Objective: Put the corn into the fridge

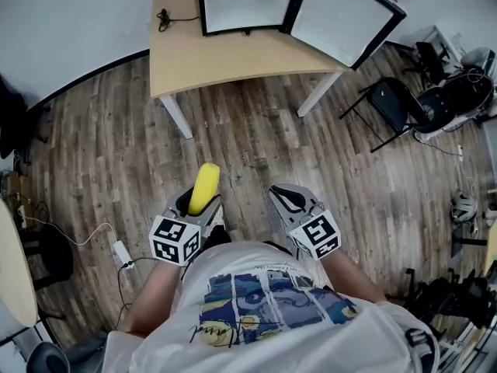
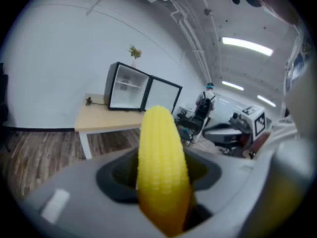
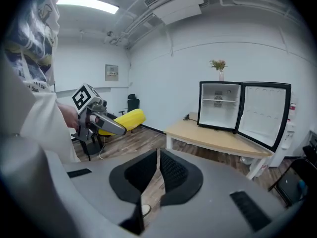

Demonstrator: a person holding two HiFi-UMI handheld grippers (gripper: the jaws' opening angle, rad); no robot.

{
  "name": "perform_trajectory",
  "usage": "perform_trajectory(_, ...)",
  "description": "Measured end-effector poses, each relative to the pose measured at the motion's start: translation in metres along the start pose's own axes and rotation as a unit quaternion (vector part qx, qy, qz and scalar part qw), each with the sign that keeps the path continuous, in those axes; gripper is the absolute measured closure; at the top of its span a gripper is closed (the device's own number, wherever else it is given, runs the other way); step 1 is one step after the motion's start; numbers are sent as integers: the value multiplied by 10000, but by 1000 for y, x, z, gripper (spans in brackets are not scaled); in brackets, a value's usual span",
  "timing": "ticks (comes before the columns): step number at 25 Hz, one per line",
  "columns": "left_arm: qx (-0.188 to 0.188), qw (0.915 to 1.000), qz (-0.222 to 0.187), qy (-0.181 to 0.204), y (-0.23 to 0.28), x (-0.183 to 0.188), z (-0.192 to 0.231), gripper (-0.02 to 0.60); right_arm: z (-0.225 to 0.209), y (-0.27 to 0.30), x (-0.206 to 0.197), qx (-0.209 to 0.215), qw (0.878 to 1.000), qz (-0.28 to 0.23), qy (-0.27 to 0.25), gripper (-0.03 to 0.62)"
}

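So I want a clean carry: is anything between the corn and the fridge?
Nothing visible. The corn is in the left gripper, the floor ahead is bare wood, and the fridge on the table has its door open.

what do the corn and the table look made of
The corn looks like moulded plastic: even yellow, slight sheen, very regular kernel rows, probably a toy. The table top looks like matte pale wood or laminate; I can't tell which. Its legs look painted white.
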State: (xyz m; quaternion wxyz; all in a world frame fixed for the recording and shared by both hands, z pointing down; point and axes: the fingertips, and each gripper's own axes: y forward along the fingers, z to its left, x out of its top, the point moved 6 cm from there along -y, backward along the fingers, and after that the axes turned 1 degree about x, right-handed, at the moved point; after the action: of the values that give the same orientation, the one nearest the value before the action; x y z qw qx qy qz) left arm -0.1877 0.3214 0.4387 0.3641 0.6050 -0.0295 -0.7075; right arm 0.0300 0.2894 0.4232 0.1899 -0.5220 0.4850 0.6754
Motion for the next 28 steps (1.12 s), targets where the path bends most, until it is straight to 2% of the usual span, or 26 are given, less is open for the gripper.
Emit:
perform_trajectory(5, -420, 9986, 95, 295, 37, 37, 63, 331, -29, 49, 37, -545, 9983, -82, 184, 576)
perform_trajectory(8, -595, 9970, 213, 445, 64, 57, 88, 331, -38, 66, 52, -712, 9970, -112, 296, 576)
perform_trajectory(14, -787, 9963, 182, 290, 127, 93, 103, 331, -82, 76, 49, -848, 9950, 132, 518, 576)
perform_trajectory(18, -697, 9969, 203, 311, 171, 118, 114, 331, -128, 85, 55, -803, 9955, -17, 497, 576)
perform_trajectory(28, -98, 9991, 158, 389, 286, 208, 130, 331, -283, 88, 77, -800, 9943, -531, 460, 576)
